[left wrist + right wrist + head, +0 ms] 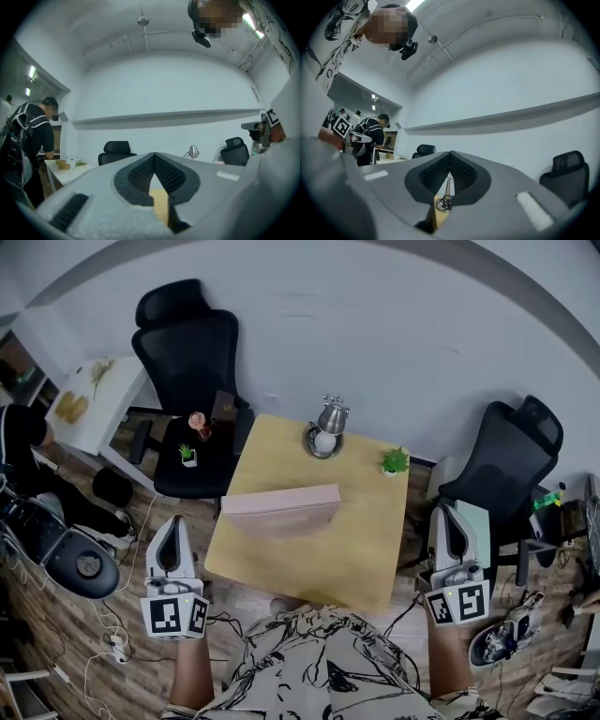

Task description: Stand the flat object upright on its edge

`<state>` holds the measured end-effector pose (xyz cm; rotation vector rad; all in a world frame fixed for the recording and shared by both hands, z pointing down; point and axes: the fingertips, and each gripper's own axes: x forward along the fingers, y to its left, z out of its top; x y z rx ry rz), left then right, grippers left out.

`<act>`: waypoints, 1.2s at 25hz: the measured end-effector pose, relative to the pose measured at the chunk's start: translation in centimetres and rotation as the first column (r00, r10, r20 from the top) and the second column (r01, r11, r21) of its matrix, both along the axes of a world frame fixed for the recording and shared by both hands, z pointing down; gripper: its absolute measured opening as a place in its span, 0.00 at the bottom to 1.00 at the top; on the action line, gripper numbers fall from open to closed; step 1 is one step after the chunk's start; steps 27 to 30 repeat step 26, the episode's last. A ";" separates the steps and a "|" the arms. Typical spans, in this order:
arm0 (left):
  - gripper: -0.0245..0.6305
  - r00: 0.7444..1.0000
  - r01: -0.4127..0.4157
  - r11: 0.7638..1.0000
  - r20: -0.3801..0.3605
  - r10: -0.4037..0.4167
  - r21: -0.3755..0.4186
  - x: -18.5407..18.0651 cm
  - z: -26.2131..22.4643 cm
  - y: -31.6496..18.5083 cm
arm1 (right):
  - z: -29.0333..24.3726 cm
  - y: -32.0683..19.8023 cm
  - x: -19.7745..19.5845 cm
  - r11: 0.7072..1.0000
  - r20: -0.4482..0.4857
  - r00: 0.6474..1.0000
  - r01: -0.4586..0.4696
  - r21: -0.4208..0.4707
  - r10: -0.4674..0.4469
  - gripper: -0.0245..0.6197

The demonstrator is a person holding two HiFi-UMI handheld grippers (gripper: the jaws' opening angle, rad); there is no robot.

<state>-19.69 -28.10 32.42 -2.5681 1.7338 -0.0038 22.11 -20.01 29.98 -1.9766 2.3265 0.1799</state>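
Patterned shirt (pixel 309 667): foreground. Left gripper (pixel 174 526), right gripper (pixel 451 514): jaws clenched, empty, parked either side of tabletop (pixel 361 554) (apparently to stay clear). Pink flat object (pixel 281 509): mid-tabletop, seemingly upright on its edge.

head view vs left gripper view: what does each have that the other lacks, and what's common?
Head view only: the pink flat object in full, the small green plant, floor cables. Left gripper view only: ceiling lights, and a close look at the left gripper, shut with nothing between its jaws. Both: wooden table, desk lamp, black chairs.
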 end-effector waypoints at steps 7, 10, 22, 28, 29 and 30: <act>0.04 1.000 -0.006 1.000 0.014 0.006 -0.002 0.3 -0.2 -0.2 | -0.1 -0.1 -0.2 1.000 0.022 1.000 0.015 0.000 -0.015 0.04; 0.04 1.000 -0.007 1.000 0.015 0.007 -0.003 0.4 -0.1 -0.1 | 0.2 0.1 -0.3 1.000 0.025 1.000 0.017 -0.005 -0.017 0.04; 0.04 1.000 -0.016 1.000 0.020 0.016 -0.008 0.4 0.2 -0.4 | 0.8 0.0 -0.4 1.000 0.027 1.000 0.011 -0.018 -0.011 0.04; 0.04 1.000 -0.017 1.000 0.022 0.018 -0.009 0.4 0.0 -0.6 | 0.6 -0.1 -0.4 1.000 0.028 1.000 0.011 -0.018 -0.011 0.04; 0.04 1.000 -0.017 1.000 0.022 0.018 -0.009 0.4 0.0 -0.6 | 0.6 -0.1 -0.4 1.000 0.028 1.000 0.011 -0.018 -0.011 0.04; 0.04 1.000 -0.017 1.000 0.022 0.018 -0.009 0.4 0.0 -0.6 | 0.6 -0.1 -0.4 1.000 0.028 1.000 0.011 -0.018 -0.011 0.04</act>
